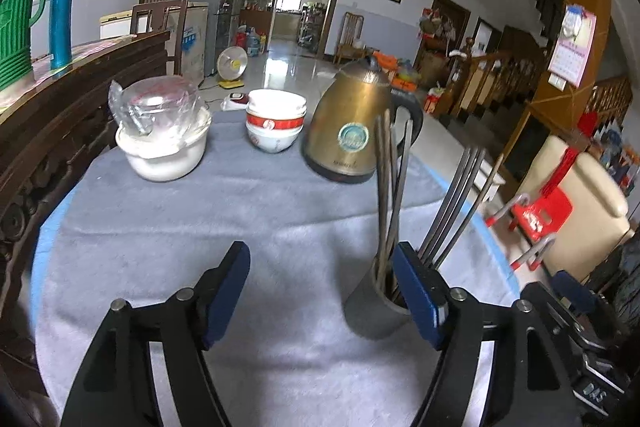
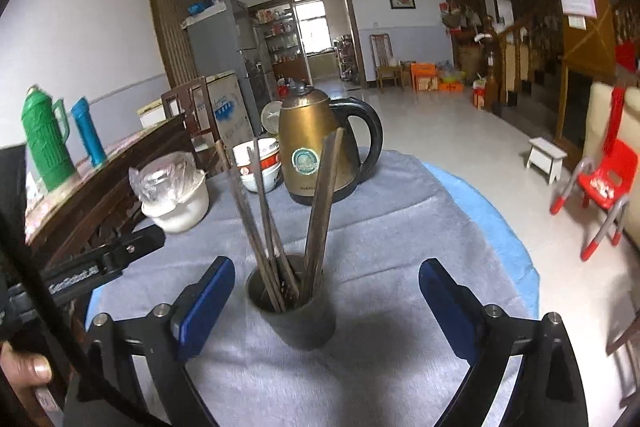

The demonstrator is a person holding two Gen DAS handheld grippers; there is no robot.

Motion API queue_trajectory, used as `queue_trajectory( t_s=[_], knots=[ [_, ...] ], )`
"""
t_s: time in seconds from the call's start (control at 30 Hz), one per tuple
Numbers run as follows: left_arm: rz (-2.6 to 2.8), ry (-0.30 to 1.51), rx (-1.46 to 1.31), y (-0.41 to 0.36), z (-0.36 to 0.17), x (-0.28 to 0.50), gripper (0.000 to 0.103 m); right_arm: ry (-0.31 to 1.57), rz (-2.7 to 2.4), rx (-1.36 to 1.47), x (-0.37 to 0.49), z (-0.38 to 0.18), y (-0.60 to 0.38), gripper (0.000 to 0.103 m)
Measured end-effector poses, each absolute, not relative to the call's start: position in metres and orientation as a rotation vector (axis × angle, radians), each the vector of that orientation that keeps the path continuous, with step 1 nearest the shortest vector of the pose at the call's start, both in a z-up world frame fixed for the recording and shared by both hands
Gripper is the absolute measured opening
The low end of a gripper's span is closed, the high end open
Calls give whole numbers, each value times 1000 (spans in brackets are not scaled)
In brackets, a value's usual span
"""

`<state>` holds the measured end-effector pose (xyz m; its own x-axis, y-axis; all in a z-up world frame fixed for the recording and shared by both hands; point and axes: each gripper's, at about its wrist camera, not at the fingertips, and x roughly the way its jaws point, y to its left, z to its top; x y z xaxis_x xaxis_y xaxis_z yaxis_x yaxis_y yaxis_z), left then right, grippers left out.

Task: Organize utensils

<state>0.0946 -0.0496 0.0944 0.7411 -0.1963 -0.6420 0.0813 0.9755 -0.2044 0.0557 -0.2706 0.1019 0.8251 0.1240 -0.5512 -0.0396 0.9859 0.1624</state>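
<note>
A dark grey cup (image 2: 294, 319) stands upright on the grey cloth and holds several brown chopsticks (image 2: 320, 211) that lean apart. My right gripper (image 2: 326, 301) is open, its blue pads (image 2: 206, 307) on either side of the cup, apart from it. In the left wrist view the cup (image 1: 370, 307) sits just beside the right blue pad (image 1: 416, 295) of my left gripper (image 1: 320, 291), which is open and empty. The chopsticks (image 1: 390, 187) rise from the cup there, partly hidden by the pad.
A brass electric kettle (image 2: 316, 151), stacked white and red bowls (image 2: 258, 163) and a white pot with a plastic-wrapped lid (image 2: 176, 195) stand at the table's far side. A dark wooden cabinet (image 1: 60, 119) borders the left. A red child's chair (image 2: 600, 187) stands on the floor right.
</note>
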Motion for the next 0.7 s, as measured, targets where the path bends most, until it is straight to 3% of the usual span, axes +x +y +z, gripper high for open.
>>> queue_trajectory(
  t_s=[0.7],
  knots=[
    [-104,715,-12,-58,93,50,79,593,71,99,6,103,-260,96]
  ],
)
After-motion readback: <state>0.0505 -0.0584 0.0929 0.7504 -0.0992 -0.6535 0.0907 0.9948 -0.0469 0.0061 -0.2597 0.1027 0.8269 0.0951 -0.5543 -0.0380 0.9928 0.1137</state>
